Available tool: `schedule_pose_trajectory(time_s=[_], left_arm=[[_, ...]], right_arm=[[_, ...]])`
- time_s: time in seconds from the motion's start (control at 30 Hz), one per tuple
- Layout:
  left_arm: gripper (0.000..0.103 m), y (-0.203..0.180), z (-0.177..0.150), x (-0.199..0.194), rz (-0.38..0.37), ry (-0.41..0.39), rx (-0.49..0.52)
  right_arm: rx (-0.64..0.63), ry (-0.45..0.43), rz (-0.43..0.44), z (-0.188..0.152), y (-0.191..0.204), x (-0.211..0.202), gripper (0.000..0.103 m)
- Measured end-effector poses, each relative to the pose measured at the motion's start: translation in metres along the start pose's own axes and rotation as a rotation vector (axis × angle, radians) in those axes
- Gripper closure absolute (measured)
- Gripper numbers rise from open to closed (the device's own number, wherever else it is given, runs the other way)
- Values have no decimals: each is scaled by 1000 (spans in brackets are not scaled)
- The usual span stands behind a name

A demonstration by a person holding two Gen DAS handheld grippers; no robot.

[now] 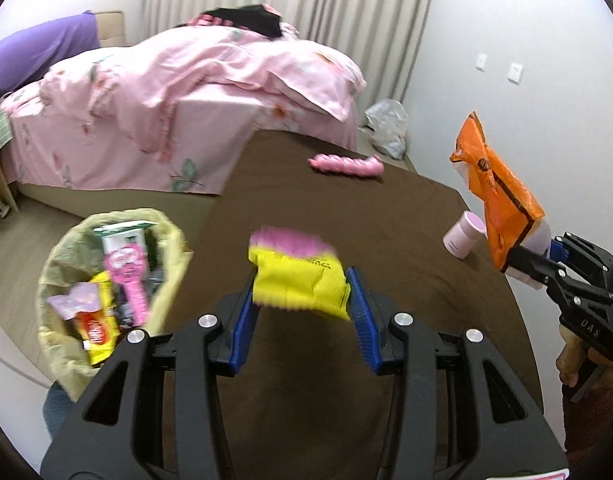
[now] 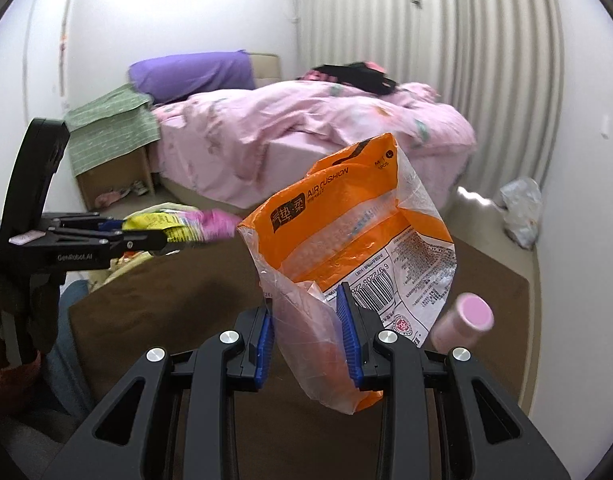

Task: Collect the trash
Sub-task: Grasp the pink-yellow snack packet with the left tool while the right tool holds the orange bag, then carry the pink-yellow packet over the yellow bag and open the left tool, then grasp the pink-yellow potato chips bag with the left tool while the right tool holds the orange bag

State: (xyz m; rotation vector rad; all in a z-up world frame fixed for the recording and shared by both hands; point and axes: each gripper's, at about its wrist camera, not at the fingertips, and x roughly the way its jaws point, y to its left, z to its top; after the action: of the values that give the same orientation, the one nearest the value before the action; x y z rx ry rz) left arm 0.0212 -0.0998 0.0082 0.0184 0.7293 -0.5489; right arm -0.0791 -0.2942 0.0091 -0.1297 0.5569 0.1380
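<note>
My left gripper is shut on a yellow and pink snack packet, held above the brown table. Left of the table stands a trash bin with a yellowish liner, holding several wrappers. My right gripper is shut on the lower end of an orange and clear "AIR CUSHION" bag, lifted off the table. In the right wrist view the left gripper shows at the left with the packet. In the left wrist view the right gripper holds the orange bag at the right.
A pink cup lies on its side on the table near the right gripper, and a pink twisted item lies at the far edge. Beyond is a bed with a pink cover. A white plastic bag sits on the floor by the wall.
</note>
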Motion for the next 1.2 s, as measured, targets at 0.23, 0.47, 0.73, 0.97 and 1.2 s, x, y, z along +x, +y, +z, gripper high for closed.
schedule_pose_trajectory(time_s=[0.23,0.47,0.73,0.97,1.2], left_arm=[[77,48,-10,-21,27,-23,-62],[58,66,-29,-12,-43,-18,-100],[47,48,-30,35,-85,54,-13],[42,7,-45,38,-260,179,230],[42,1,-55,54,-117,212,352]], right_arm=[[-96,-1,59,25,44,15,74],[-93,33,50,22,53,23,74],[-3,71,29,3,27,32,74],[70,85,0,-19,-6,32,74],[116,97,3,-35,-21,30,74]])
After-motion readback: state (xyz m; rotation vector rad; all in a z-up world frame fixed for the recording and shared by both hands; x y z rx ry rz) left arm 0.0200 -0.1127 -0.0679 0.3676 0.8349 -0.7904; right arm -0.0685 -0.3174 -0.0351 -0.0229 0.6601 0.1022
